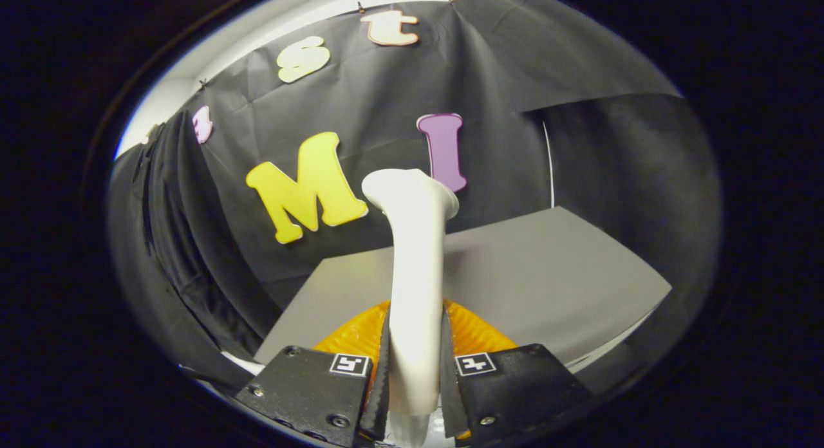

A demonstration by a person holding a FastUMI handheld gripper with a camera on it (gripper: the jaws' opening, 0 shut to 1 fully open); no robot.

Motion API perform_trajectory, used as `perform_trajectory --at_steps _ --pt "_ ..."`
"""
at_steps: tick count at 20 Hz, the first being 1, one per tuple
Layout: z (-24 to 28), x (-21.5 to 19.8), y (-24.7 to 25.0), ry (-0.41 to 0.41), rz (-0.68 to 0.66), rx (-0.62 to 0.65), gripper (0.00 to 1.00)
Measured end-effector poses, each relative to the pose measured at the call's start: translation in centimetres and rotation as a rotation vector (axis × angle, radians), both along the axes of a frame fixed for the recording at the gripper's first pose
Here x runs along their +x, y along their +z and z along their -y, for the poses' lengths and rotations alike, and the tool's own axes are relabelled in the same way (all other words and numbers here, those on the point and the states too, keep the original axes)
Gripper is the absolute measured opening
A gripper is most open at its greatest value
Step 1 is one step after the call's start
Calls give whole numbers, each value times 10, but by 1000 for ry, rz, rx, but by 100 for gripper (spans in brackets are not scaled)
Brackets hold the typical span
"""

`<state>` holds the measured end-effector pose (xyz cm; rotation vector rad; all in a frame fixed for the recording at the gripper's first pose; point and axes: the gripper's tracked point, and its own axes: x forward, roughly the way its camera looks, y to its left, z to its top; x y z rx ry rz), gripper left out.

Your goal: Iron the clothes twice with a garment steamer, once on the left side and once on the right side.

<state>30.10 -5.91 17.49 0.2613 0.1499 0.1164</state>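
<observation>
The tongs (415, 371) are clamped on the steamer (415, 280): both fingers press against the sides of its white handle, one on the left and one on the right, with the handle filling the gap between them. From that grip the steamer runs straight ahead and away from the tongs, rising toward the far wall, and widens into a flared white head at its far end. The head stands well above the desk (547, 274), in front of the black cloth wall (386, 100).

Just beyond the fingertips, below the handle and spreading out to both sides of it, lies a ribbed orange piece (473, 332); whether it belongs to the steamer or sits apart on the desk cannot be told. The grey desk stretches beyond it, reaching farther on the right than on the left. On the far left, dark cloth hangs in folds (167, 242).
</observation>
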Motion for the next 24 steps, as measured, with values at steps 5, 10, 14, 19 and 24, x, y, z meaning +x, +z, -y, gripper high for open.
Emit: perform_trajectory --at_steps 5,10,14,19,24 --pt "-44 -42 40 -15 78 0 36" --pt "-110 -74 82 -9 162 -8 36" --pt "-174 -104 117 31 235 -24 35" --pt "-257 -135 163 102 334 -43 35" --pt "-330 -154 190 168 397 -85 35"
